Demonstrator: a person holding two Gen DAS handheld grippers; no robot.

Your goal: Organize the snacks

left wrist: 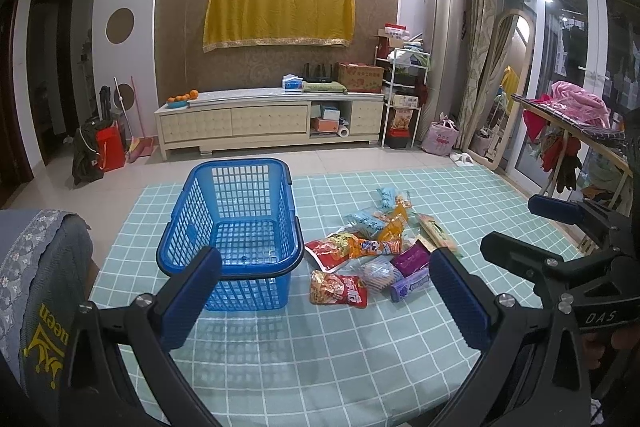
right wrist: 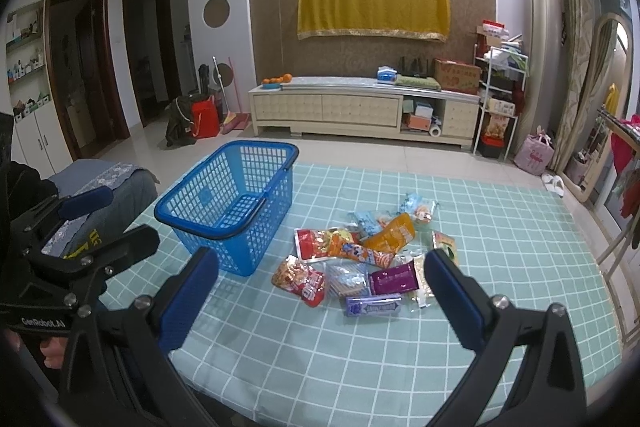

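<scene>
A blue plastic basket (left wrist: 236, 223) (right wrist: 232, 203) stands empty on the teal checked tablecloth (left wrist: 320, 347) (right wrist: 320, 347), left of a heap of snack packets (left wrist: 376, 255) (right wrist: 360, 259). The heap holds a red bag (left wrist: 338, 290) (right wrist: 300, 281), a purple bar (left wrist: 410, 283) (right wrist: 373, 305), a dark purple pack (right wrist: 391, 279) and an orange pouch (right wrist: 394, 233). My left gripper (left wrist: 324, 293) is open, hovering over the near cloth, short of basket and heap. My right gripper (right wrist: 322, 291) is open too, near the heap's front. Each gripper shows at the edge of the other's view.
A chair back under a grey lace cover (left wrist: 36, 287) stands at the table's left. A clothes rack with garments (left wrist: 576, 131) is at the right. Beyond the table lie tiled floor and a low TV cabinet (left wrist: 268, 119). A hand (right wrist: 52, 351) grips the left tool.
</scene>
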